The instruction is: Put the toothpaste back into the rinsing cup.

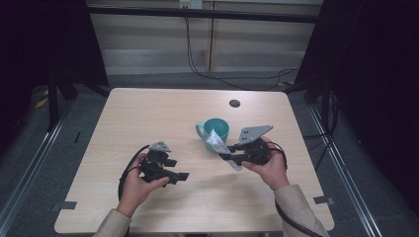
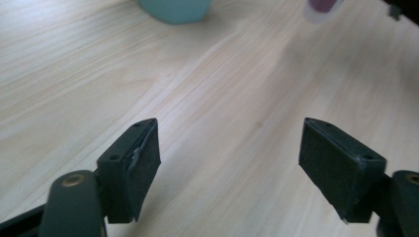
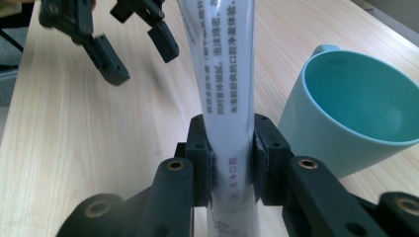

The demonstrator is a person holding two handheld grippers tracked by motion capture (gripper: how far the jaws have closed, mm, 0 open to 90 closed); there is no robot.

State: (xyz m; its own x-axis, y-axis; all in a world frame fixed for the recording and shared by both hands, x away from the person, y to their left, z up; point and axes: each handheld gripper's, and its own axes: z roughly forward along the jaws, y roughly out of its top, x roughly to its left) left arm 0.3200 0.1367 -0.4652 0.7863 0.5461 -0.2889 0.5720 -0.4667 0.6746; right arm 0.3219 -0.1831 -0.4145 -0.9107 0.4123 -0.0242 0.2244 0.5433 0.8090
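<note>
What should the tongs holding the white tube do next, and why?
Probably tip the white tube into the teal cup. The right tongs are clamped on it beside the open, seemingly empty cup, while the left tongs hang open with nothing between them.

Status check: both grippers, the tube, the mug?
Right gripper shut on white tube, held beside teal mug. Left gripper open, nothing between its jaws, over bare table. Mug looks empty; nothing in the way.
</note>
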